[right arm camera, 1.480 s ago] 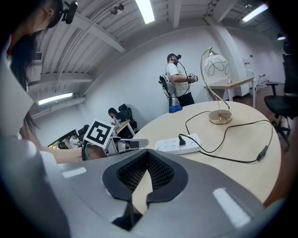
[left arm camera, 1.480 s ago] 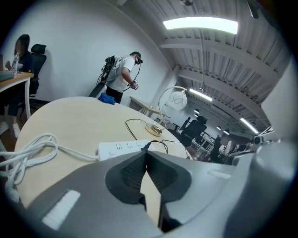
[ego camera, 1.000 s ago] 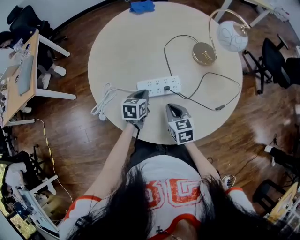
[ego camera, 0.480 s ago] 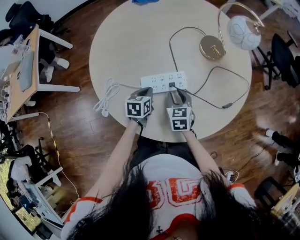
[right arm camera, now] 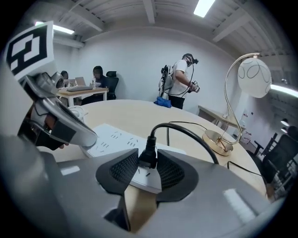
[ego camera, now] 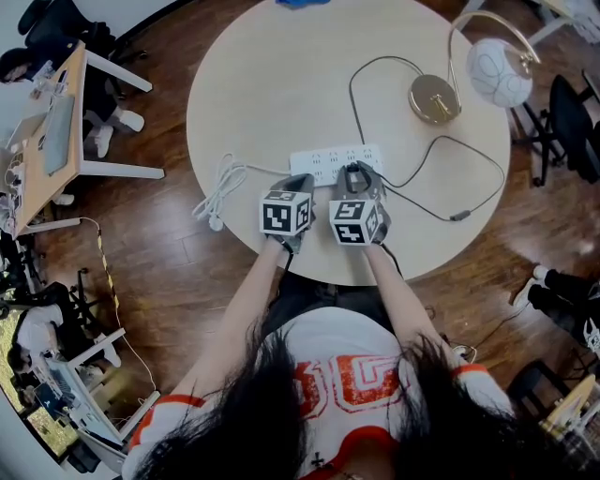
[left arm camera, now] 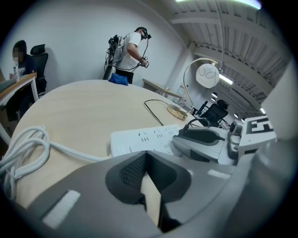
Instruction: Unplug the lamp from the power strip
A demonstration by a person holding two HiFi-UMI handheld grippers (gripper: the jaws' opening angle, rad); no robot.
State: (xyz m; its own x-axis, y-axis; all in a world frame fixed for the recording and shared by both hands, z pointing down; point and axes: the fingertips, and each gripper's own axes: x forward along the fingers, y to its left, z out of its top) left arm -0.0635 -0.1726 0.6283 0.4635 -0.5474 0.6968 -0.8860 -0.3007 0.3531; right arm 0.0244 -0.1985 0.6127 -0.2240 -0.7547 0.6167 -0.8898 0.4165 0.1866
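Note:
A white power strip point(ego camera: 323, 161) lies on the round table point(ego camera: 281, 75). The lamp's black plug point(ego camera: 354, 171) stands in it near its right end. In the right gripper view that plug point(right arm camera: 148, 155) sits upright between the pads of my right gripper point(right arm camera: 142, 169), whose jaws are closing around it with a sliver of gap left. My left gripper point(ego camera: 300, 183) is shut and empty, its tip at the strip's near edge point(left arm camera: 139, 139). The gold lamp point(ego camera: 434, 98) with its white globe point(ego camera: 494, 70) stands at the back right.
The lamp's black cable point(ego camera: 441, 178) loops over the table's right side. The strip's white cord point(ego camera: 217, 192) lies coiled at the left edge. A blue cloth point(ego camera: 302, 3) is at the far edge. A desk point(ego camera: 52, 131) and chairs surround the table; a person point(left arm camera: 132, 51) stands behind.
My right gripper moved forward and left from the table's near edge to the strip, and its jaws opened around the plug. The left gripper crept slightly toward the strip.

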